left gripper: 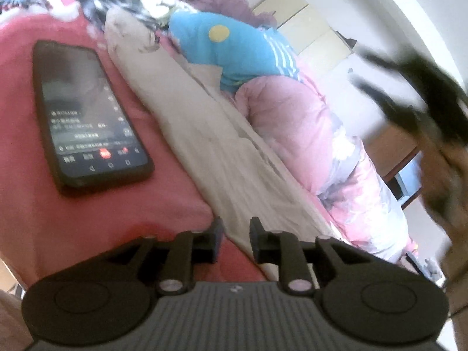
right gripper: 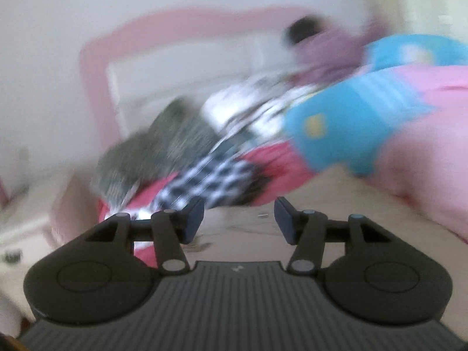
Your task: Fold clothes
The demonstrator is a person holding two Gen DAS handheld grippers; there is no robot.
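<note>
Crimson bedcover spread soft and faintly creased across the bed, and a black phone lay flat on it with its screen lit. Beside the phone a beige garment stretched in a long, wrinkled strip, thin and limp, running from the far pile down toward the left gripper. That gripper hung just above the garment's near end, its fingers a little apart and holding nothing. Beyond the beige cloth lay a puffy pink quilt, with a bright blue garment bearing white stripes and a yellow disc draped over it. A black-and-white checked cloth was heaped farther back. Pale cabinet doors and a white wall closed the room.

The right wrist view was heavily blurred. The right gripper stood with fingers wide apart and empty over the beige garment. A pink headboard rose against the wall, a pale nightstand beside it.
</note>
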